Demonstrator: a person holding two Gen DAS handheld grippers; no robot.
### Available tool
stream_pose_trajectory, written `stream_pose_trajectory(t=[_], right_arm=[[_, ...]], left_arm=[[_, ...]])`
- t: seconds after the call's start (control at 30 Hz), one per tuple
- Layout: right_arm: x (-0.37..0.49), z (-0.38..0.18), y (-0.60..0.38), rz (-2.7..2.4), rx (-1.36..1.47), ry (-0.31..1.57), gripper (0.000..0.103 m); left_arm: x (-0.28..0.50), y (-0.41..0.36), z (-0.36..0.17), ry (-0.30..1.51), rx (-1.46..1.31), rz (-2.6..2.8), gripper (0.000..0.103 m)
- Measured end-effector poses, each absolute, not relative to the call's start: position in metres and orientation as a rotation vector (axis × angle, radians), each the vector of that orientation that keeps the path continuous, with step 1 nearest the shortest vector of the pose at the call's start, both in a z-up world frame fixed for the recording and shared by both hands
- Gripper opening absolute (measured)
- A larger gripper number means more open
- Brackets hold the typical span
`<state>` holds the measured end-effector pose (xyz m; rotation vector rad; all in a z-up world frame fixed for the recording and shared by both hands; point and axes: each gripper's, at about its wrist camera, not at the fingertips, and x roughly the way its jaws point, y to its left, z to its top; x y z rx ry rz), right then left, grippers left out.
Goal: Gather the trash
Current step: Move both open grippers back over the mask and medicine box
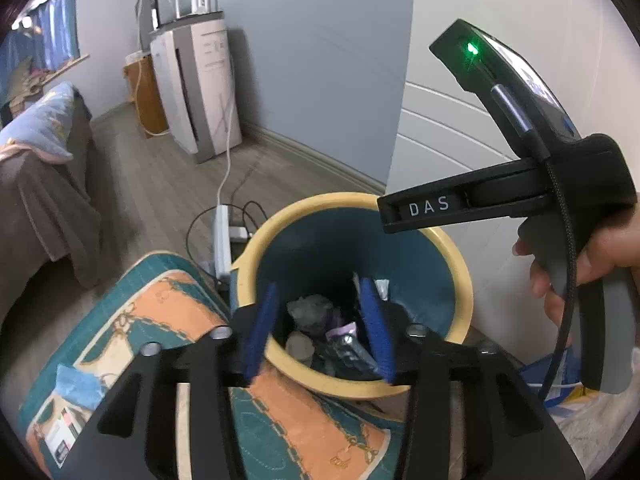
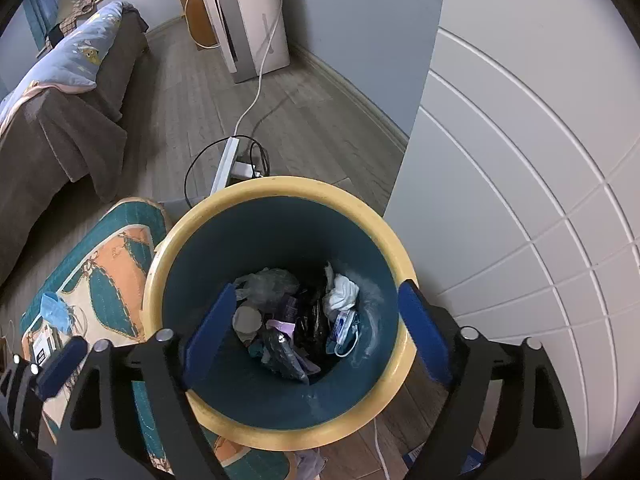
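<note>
Bedroom corner, grey plank floor, white panelled door to the right, blue-grey wall behind.

Right gripper (image 2: 316,340): spread wide, nothing between its blue pads (image 2: 210,334), poised above the mouth of the bin.

Left gripper (image 1: 316,332): parted, empty, hovering over the near rim of the same bin; its blue pads (image 1: 260,330) frame the contents.

Bin (image 2: 192,392): round, yellow rim, teal inside, standing on the floor against a patterned teal-and-orange mat (image 2: 108,280).

Trash in bin: clear crumpled plastic (image 2: 266,282), white tissue wad (image 2: 342,294), blue face mask (image 2: 346,330), dark foil wrapper (image 2: 286,354), purple packet (image 2: 280,326). All likely light, soft, crushable; film probably slippery.

Still outside: blue crumpled mask (image 2: 58,312) on the mat, beside a small card or box, well left of the bin. Judged limp and near weightless; best pinched at its bunched middle, not by a loop.
</note>
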<state>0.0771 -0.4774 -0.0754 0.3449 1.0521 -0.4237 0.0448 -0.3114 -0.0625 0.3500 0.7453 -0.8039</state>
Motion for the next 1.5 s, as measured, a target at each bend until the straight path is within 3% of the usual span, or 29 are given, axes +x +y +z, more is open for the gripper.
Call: stream_pose_trajectory(t=[0.17, 0.37, 0.93, 1.2, 1.37, 1.5], right_arm=[[0.08, -0.071, -0.47, -0.413, 0.331, 1.045, 0.095], [0.086, -0.066, -0.456, -0.409, 0.316, 1.041, 0.097], [0.113, -0.052, -0.371, -0.293, 0.208, 1.041, 0.097], [0.127, -0.041, -0.318, -0.213, 0.167, 1.025, 0.097], [0.137, -0.033, -0.282, -0.14, 0.105, 0.962, 0.097], [0.145, -0.04, -0.258, -0.081, 0.063, 0.962, 0.097]], left_arm=[[0.043, -0.3, -0.058, 0.717, 0.361, -0.773, 0.08], [0.048, -0.275, -0.05, 0.715, 0.335, -0.71, 0.092], [0.076, -0.158, -0.05, 0.807, 0.247, -0.464, 0.094], [0.085, -0.102, -0.016, 0.784, 0.247, -0.364, 0.094], [0.095, -0.044, 0.002, 0.739, 0.248, -0.255, 0.096], [0.104, 0.012, -0.013, 0.776, 0.148, -0.161, 0.096]])
